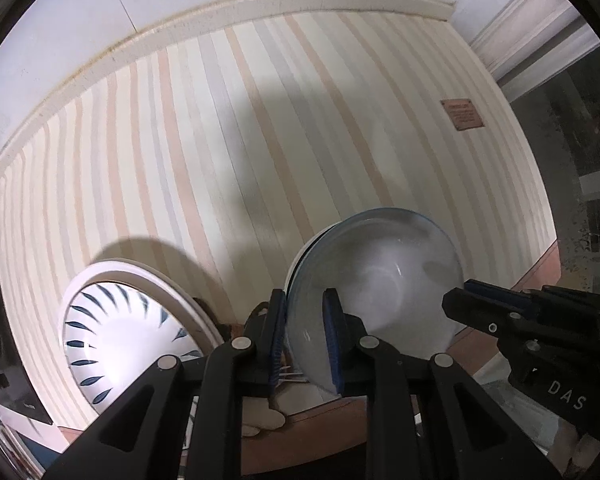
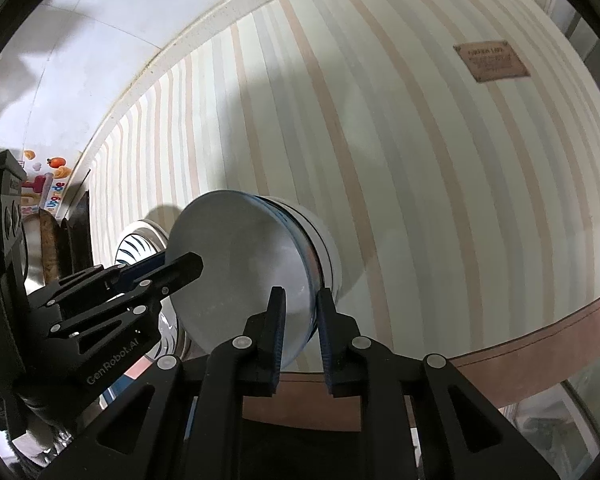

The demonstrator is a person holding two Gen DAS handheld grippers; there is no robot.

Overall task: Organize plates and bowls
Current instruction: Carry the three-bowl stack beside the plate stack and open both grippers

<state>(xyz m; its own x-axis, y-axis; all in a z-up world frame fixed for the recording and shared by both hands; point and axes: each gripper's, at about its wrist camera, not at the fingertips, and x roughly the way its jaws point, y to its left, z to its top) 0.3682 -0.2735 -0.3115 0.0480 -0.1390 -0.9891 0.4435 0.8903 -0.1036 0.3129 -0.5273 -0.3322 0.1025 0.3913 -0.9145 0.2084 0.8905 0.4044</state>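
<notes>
black jaws, blue ribbed pads (image 1: 274,344)

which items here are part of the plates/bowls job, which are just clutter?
Job:
- glass bowl, rim between both grippers' jaws
- white bowl nested under it
- leaf-pattern plate
- left gripper
- right gripper

Clutter:
- striped tablecloth
- brown label
- colourful packaging

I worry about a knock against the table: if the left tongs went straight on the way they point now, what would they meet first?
The glass bowl whose rim the left tongs already clamp would lead. It seems to sit in a white bowl on the striped tablecloth, so probably that, though depth is unclear.
</notes>
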